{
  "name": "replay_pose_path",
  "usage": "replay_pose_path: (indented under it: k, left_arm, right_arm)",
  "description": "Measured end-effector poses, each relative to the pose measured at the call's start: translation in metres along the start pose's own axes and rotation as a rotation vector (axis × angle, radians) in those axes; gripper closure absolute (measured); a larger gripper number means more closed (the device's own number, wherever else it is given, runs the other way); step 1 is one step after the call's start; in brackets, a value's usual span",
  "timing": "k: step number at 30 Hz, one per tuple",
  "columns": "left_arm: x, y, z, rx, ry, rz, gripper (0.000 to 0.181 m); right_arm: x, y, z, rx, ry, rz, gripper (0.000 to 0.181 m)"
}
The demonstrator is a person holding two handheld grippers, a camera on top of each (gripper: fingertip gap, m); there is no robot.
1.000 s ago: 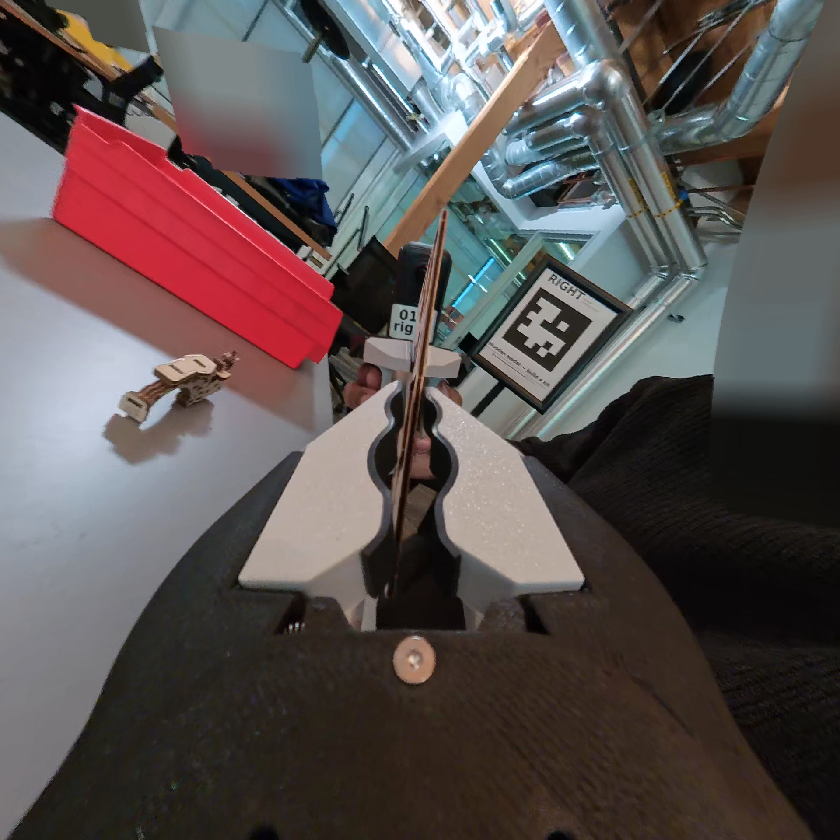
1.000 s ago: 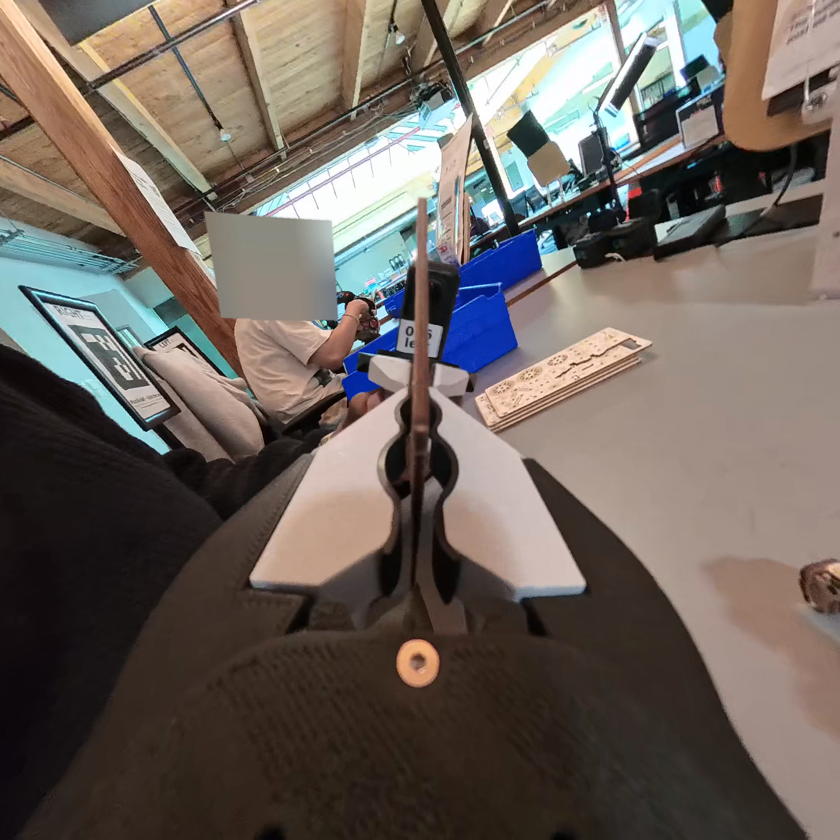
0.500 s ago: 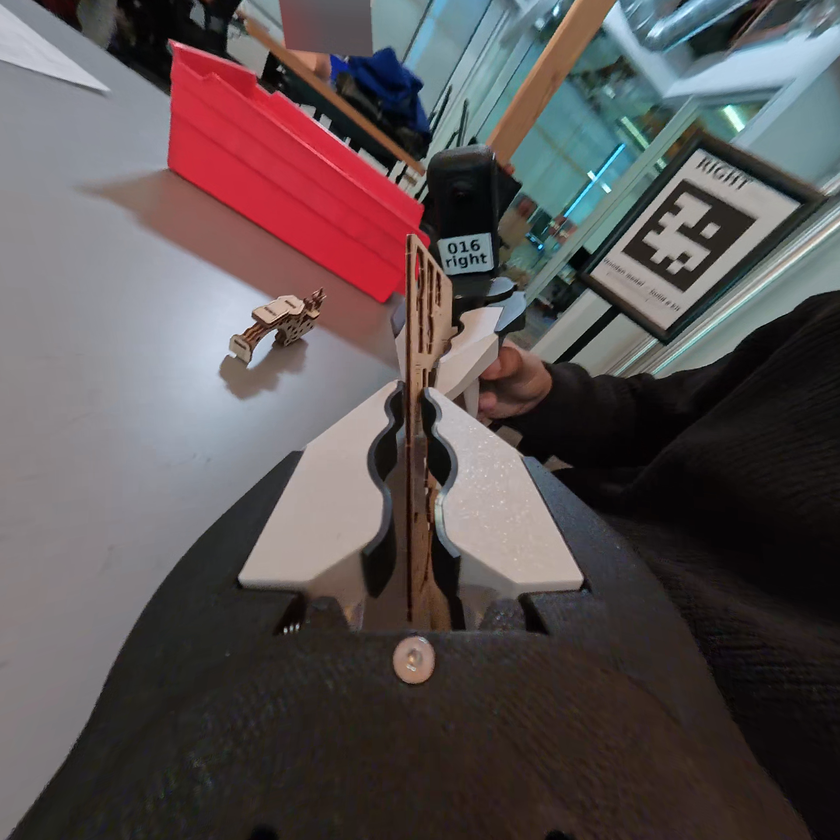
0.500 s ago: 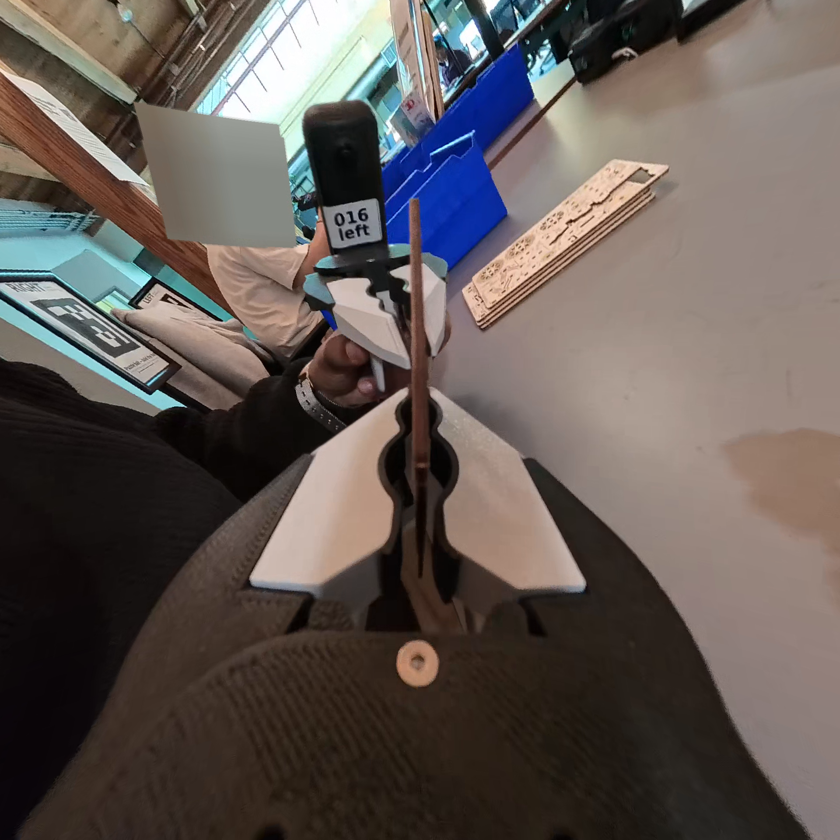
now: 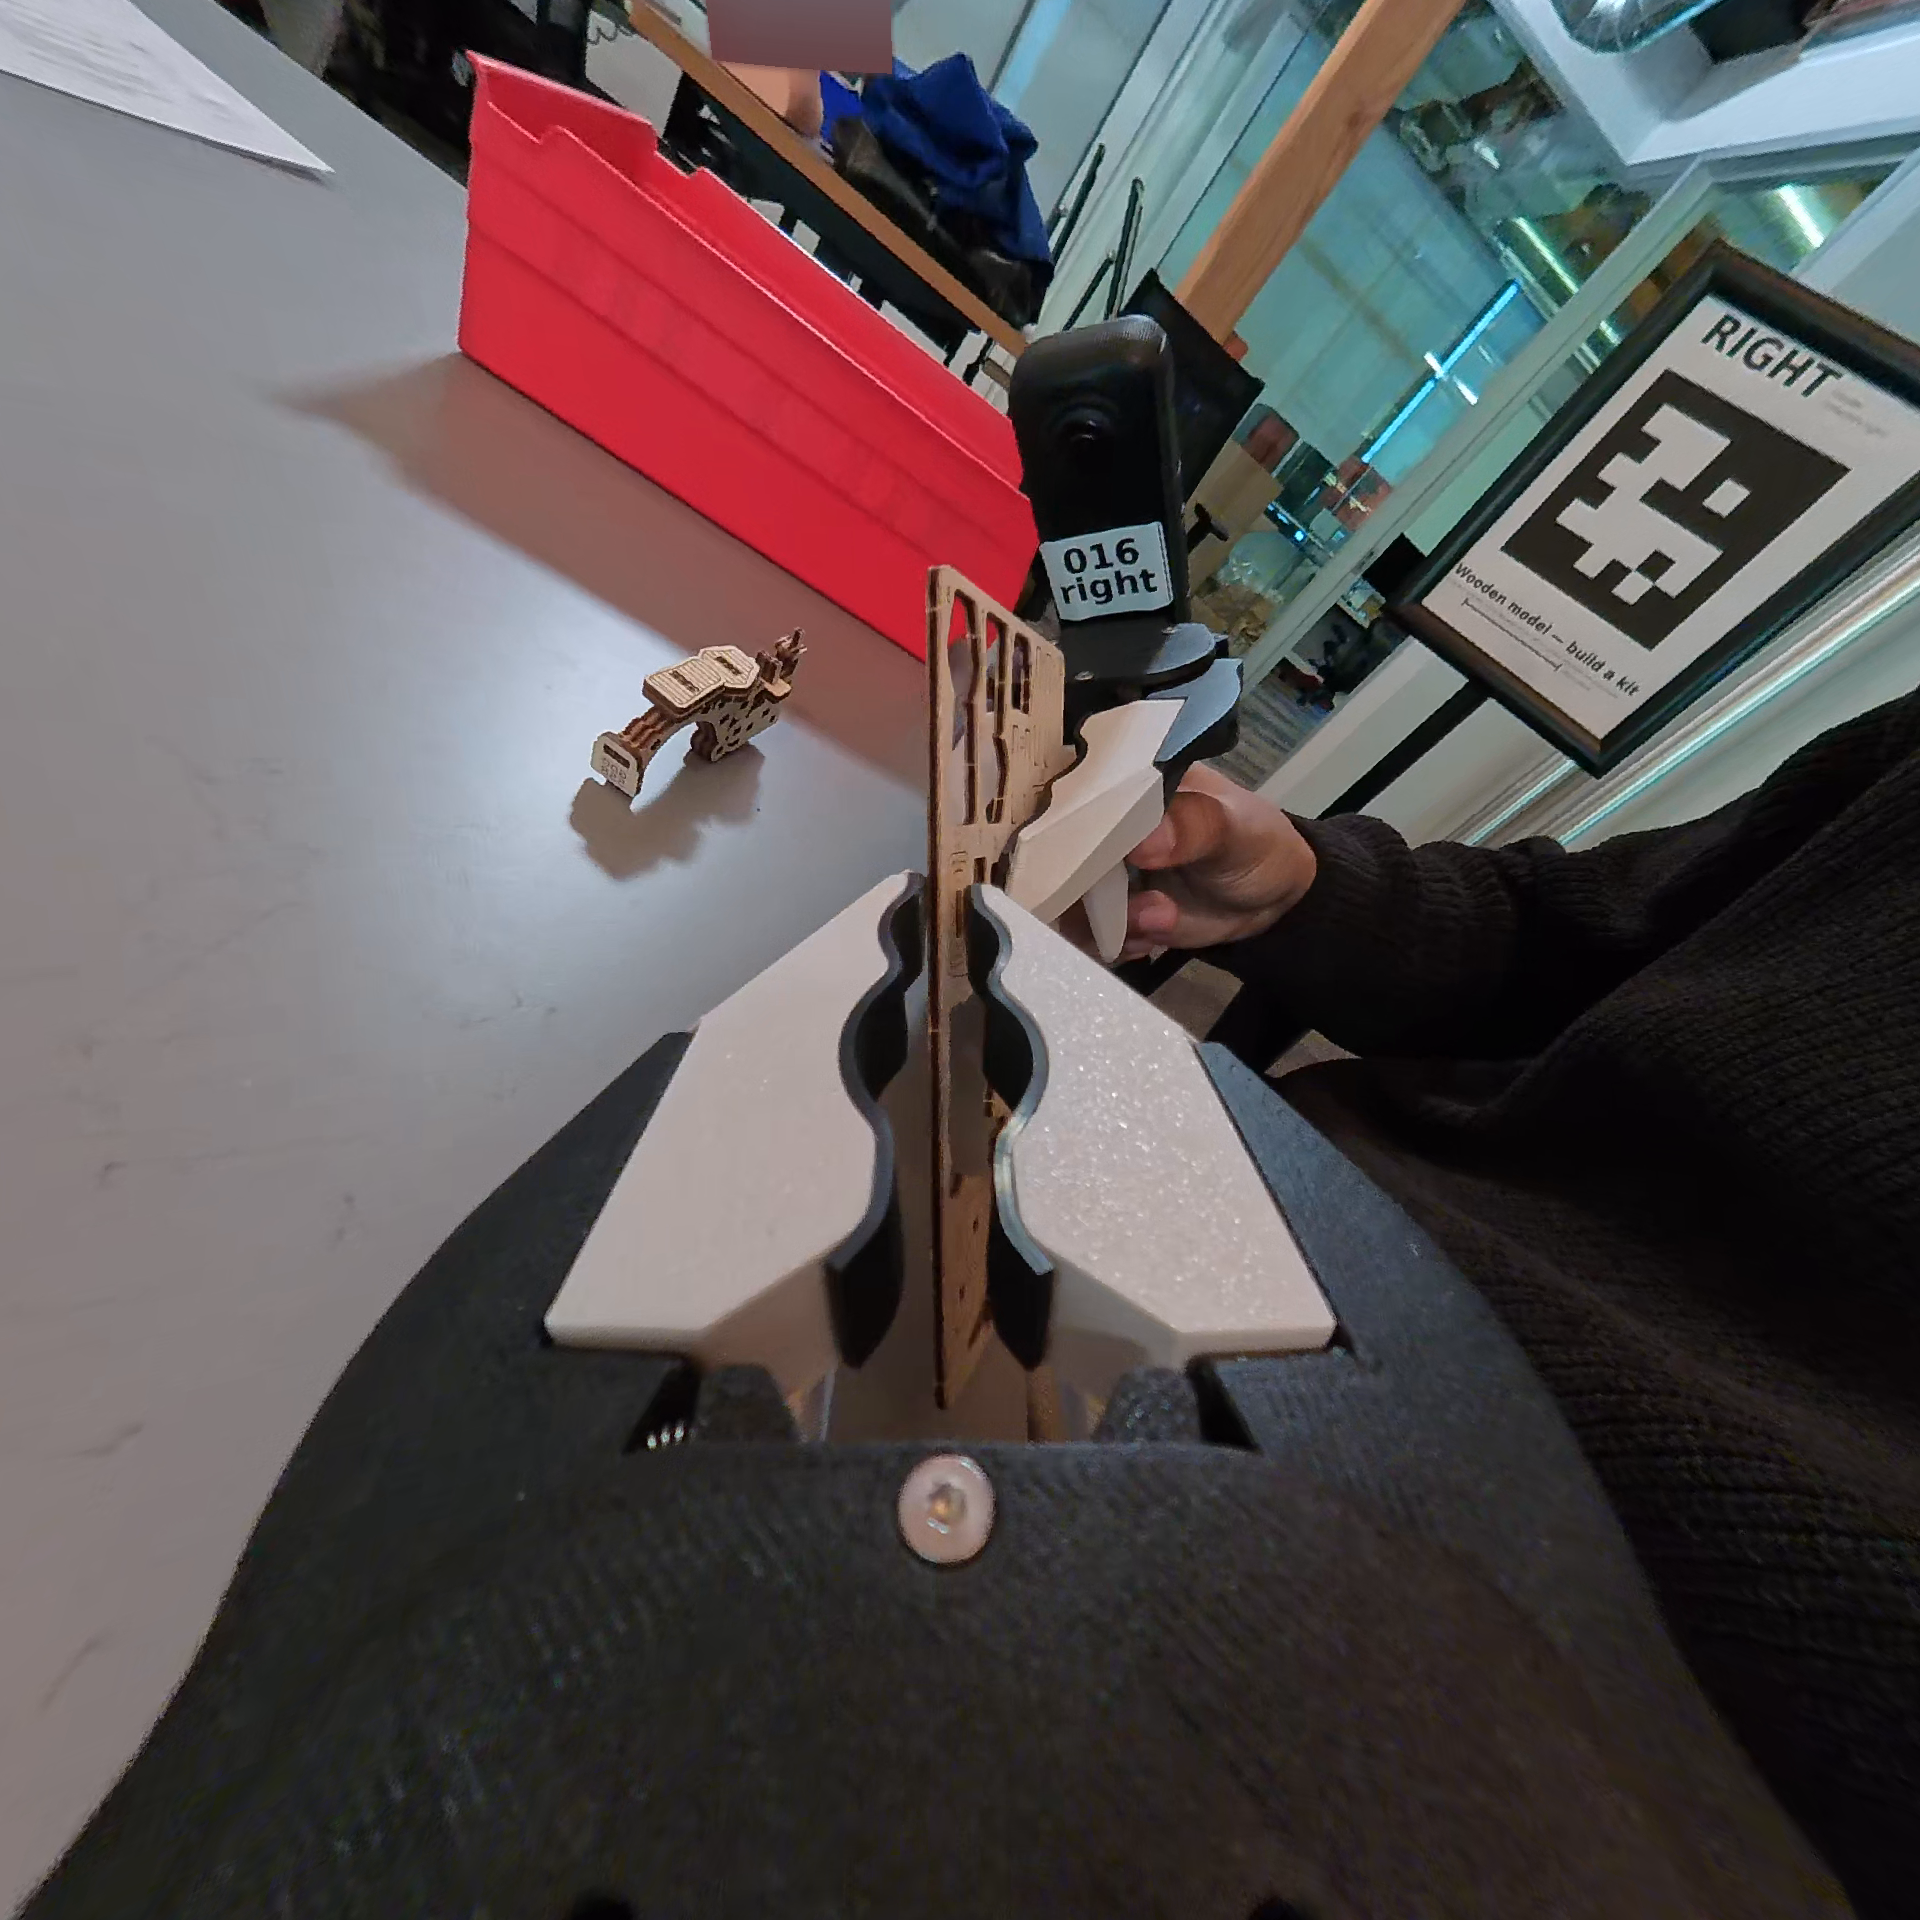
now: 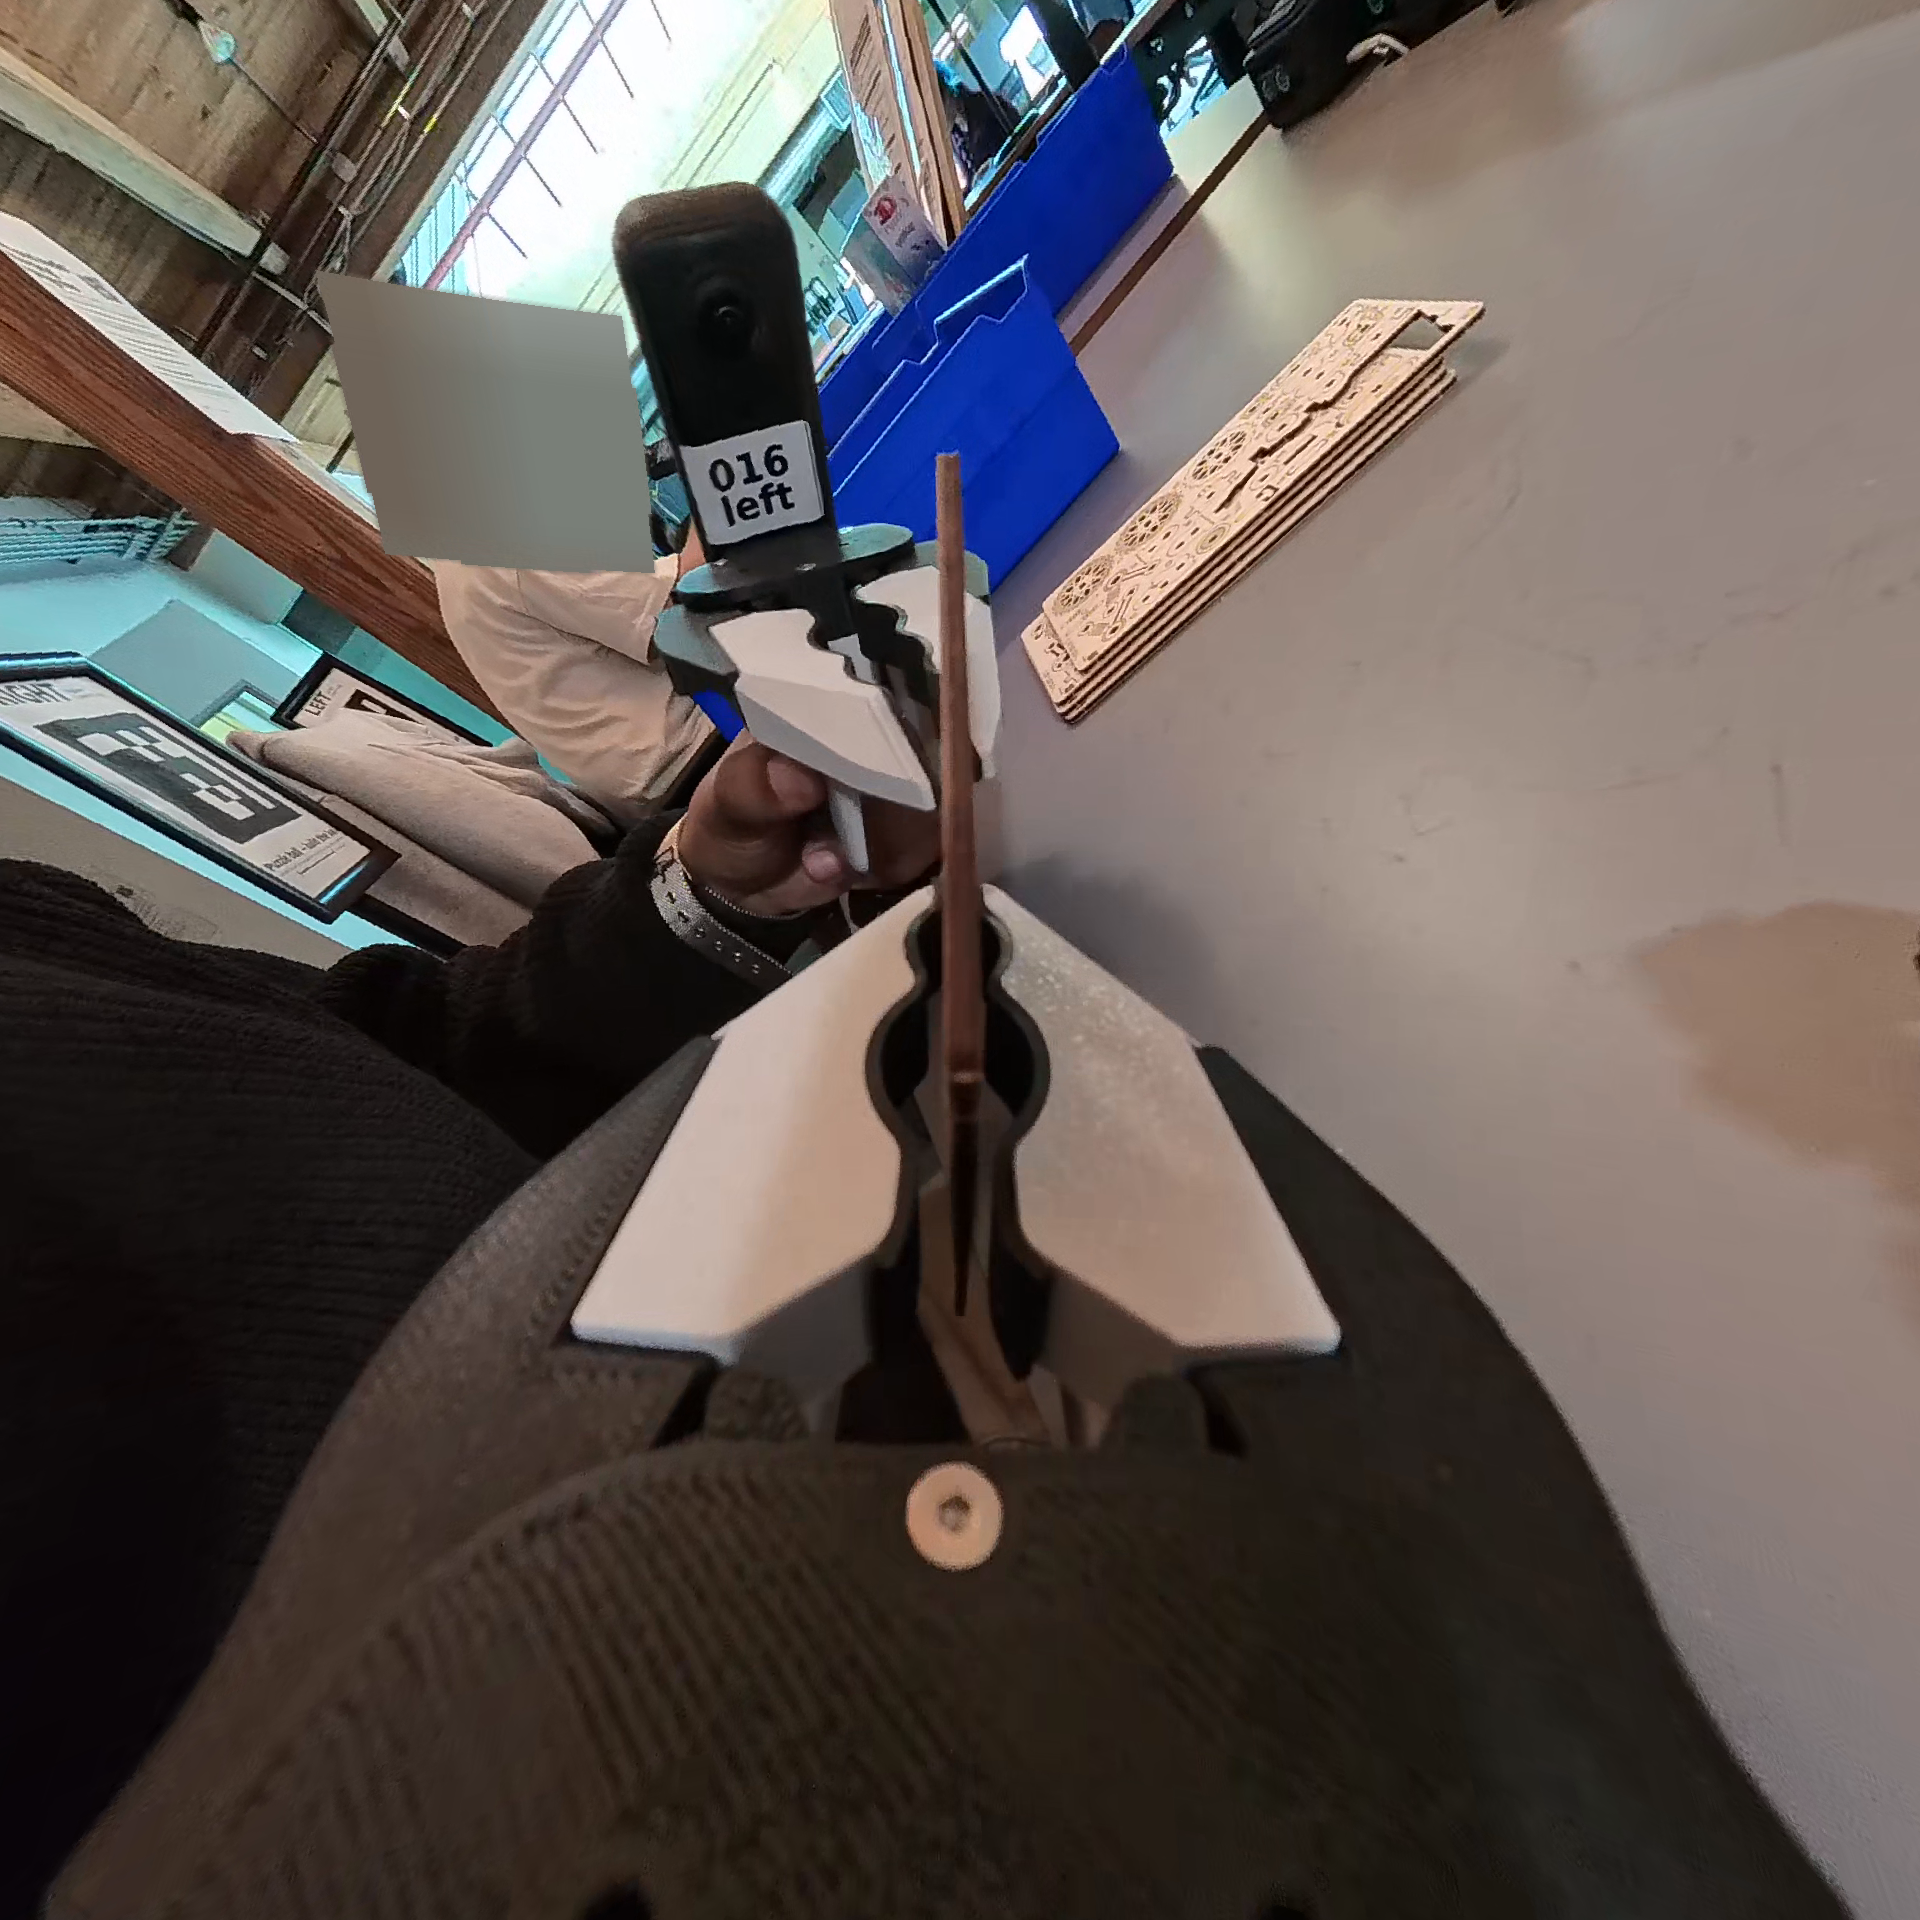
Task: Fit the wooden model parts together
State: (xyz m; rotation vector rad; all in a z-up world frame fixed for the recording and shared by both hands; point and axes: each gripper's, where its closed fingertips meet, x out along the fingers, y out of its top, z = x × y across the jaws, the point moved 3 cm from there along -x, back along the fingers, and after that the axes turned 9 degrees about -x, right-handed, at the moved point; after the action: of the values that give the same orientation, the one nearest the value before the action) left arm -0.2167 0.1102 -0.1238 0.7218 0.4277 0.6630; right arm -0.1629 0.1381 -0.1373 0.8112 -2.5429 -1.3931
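Observation:
A thin laser-cut wooden parts sheet [image 5: 951,831] stands on edge between both grippers. My left gripper [image 5: 945,894] is shut on its near end. My right gripper shows farther off in the left wrist view [image 5: 1081,821], clamped on the sheet's far end. In the right wrist view the sheet [image 6: 956,779] is edge-on; my right gripper [image 6: 956,904] is shut on it and the left gripper [image 6: 904,707] holds its other end. A small assembled wooden model [image 5: 707,707] sits on the grey table [image 5: 260,935], left of the sheet.
A red bin [image 5: 727,416] stands behind the small model and a white paper [image 5: 135,73] lies at the far left. A stack of wooden parts sheets [image 6: 1247,509] lies beside blue bins [image 6: 987,416]. A framed marker sign [image 5: 1662,499] stands off the table's edge.
Both views have swung down from the ceiling toward the table. The two grippers now stand farther apart along the sheet, whose cut-out face shows in the left wrist view.

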Motion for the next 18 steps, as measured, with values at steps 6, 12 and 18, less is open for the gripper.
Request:
replay_pose_path:
  k: [6, 12, 18]
  left_arm:
    - [0.0008, 0.0, 0.0, -0.025, -0.02, 0.005, 0.174]
    - [0.0011, 0.0, -0.0012, -0.024, -0.011, 0.007, 0.177]
    - [0.0036, 0.0007, -0.0003, -0.053, -0.034, 0.021, 0.177]
  right_arm:
    - [0.001, -0.0018, 0.0, 0.002, 0.0, -0.008, 0.18]
    - [0.0022, -0.0026, -0.0004, 0.0, -0.002, -0.013, 0.179]
    - [0.0033, -0.0032, -0.0013, 0.001, 0.001, -0.012, 0.18]
